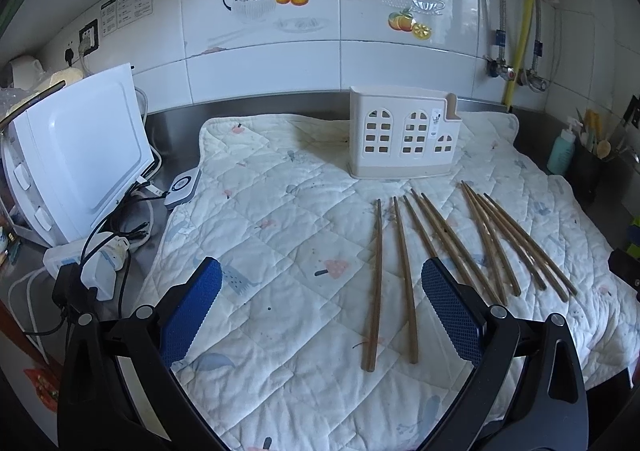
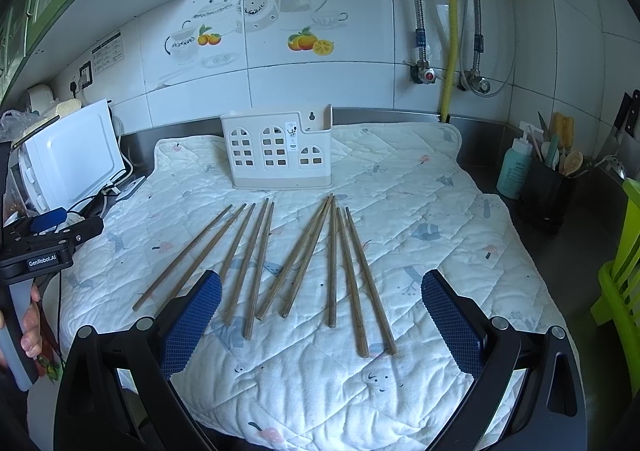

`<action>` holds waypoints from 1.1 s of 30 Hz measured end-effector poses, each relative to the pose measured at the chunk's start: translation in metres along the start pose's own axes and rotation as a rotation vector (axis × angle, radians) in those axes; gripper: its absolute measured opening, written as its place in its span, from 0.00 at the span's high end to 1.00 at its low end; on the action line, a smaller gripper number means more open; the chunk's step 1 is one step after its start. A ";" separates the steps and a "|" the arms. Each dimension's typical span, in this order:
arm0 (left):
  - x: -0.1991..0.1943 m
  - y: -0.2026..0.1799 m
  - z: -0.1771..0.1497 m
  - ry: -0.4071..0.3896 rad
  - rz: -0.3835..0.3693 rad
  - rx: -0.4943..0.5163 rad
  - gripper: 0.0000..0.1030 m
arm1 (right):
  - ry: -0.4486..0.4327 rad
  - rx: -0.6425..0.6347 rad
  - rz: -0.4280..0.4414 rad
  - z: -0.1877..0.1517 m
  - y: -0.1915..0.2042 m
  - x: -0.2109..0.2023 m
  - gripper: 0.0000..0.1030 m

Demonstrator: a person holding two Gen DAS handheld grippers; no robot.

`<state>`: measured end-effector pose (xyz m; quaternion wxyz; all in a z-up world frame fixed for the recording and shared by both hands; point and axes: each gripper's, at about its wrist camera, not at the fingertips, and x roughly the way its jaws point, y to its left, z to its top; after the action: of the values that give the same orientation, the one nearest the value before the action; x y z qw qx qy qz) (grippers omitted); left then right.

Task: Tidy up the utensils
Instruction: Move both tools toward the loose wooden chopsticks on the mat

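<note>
Left wrist view: the left gripper (image 1: 322, 311) hangs above the quilted mat (image 1: 280, 219) with its jaws spread wide and nothing between them. The chopsticks (image 1: 448, 247) lie loose on the mat, ahead of the gripper and mostly off to its right; two of them sit between the line of its fingers, the rest fan out beyond the right finger. The white holder (image 1: 402, 135) stands upright farther ahead, past the chopstick tips, well apart from the gripper. No chopstick can be seen inside it.

Right wrist view: the right gripper (image 2: 322, 311) is likewise released and holds nothing. About ten chopsticks (image 2: 296, 259) lie directly ahead of it, several near ends falling between its two fingers, in two rough groups. The holder (image 2: 278, 149) stands beyond them, straight ahead. The left gripper's body shows at the far left.

Assessment: every visible chopstick is on the mat, so the sorting appears not begun. All of the picking up and placing into the holder seems to remain.
</note>
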<state>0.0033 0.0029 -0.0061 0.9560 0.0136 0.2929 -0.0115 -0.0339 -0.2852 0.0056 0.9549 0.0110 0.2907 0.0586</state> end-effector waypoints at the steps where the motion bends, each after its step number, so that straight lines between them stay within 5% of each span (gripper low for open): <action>1: 0.000 0.001 0.000 0.001 0.001 -0.002 0.05 | -0.001 0.001 0.000 0.000 0.000 0.000 0.06; 33: 0.000 -0.001 -0.003 -0.001 -0.005 0.003 0.05 | -0.013 0.012 -0.020 -0.002 -0.010 -0.001 0.07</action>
<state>0.0018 0.0022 -0.0091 0.9561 0.0142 0.2922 -0.0143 -0.0344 -0.2956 0.0042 0.9573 0.0139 0.2850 0.0471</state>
